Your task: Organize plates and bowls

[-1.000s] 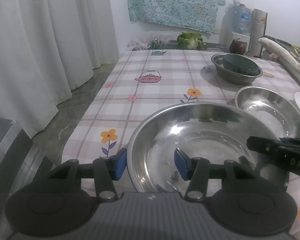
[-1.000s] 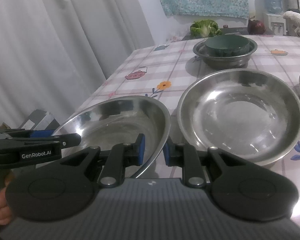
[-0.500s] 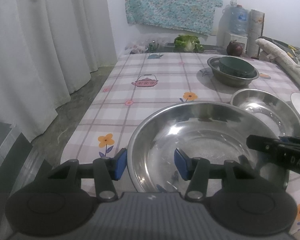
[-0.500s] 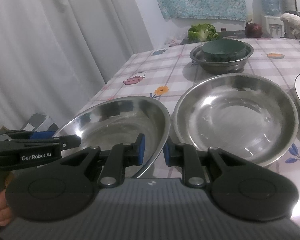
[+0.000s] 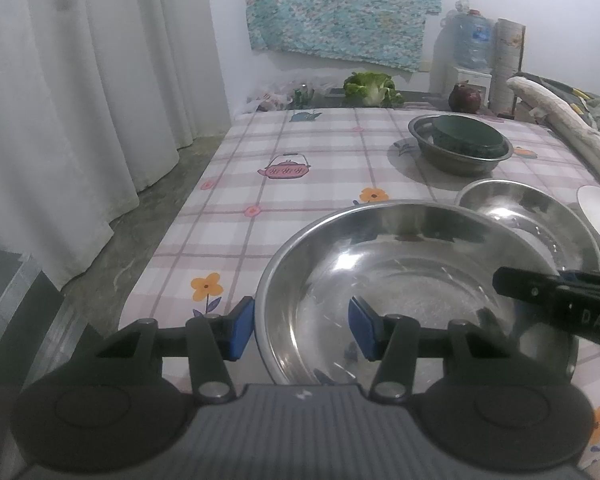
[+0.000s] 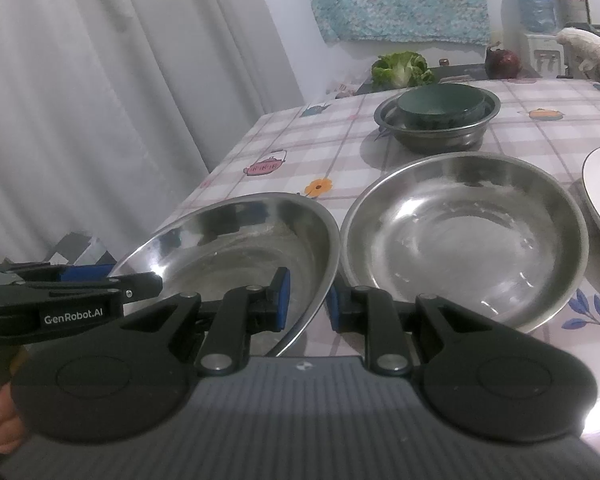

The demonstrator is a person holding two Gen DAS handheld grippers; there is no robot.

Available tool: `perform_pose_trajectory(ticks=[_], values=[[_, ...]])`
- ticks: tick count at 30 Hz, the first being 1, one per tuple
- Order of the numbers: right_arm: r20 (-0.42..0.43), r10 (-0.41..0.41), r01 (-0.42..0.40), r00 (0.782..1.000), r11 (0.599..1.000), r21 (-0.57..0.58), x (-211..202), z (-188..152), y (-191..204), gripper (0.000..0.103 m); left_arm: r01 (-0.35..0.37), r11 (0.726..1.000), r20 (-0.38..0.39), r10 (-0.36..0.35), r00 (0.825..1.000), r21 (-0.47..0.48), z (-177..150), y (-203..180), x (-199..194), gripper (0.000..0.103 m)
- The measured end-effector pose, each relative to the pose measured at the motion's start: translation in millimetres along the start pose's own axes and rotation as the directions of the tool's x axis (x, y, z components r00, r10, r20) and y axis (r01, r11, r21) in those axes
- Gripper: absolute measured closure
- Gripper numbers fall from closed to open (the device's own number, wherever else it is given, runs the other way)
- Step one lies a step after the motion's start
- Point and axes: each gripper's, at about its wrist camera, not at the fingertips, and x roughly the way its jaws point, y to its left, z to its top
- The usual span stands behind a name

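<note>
Fingers (image 6: 281, 300) pinching steel bowl (image 6: 236, 240), "GenRobot.AI" label (image 6: 73, 317)

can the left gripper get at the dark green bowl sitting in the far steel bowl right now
Probably not directly. The left gripper straddles the near rim of the large steel basin, and the dark green bowl sits well beyond it.

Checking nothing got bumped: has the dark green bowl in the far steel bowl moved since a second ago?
No. The dark green bowl still sits inside the far steel bowl, same spot beside the orange teapot print.
</note>
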Motion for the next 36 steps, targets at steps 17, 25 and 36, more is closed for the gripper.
perform_pose_trajectory(ticks=[17,25,36], values=[[0.018,0.001,-0.002,1.0,1.0,0.02,-8.8,-0.5,-5.9,0.083,0.001,1.0,0.005,-0.001,1.0,0.018,3.7,-8.9,-2.1,0.051],[0.035,0.001,-0.002,0.999,0.999,0.041,-15.2,0.0,-12.9,0.083,0.002,0.999,0.012,-0.003,1.0,0.038,7.0,-18.8,-5.0,0.051],[0.062,-0.018,0.013,0.998,0.996,0.083,-32.4,2.0,-35.8,0.083,0.021,0.997,0.018,-0.022,1.0,0.075,15.5,-47.5,-5.2,0.051]])
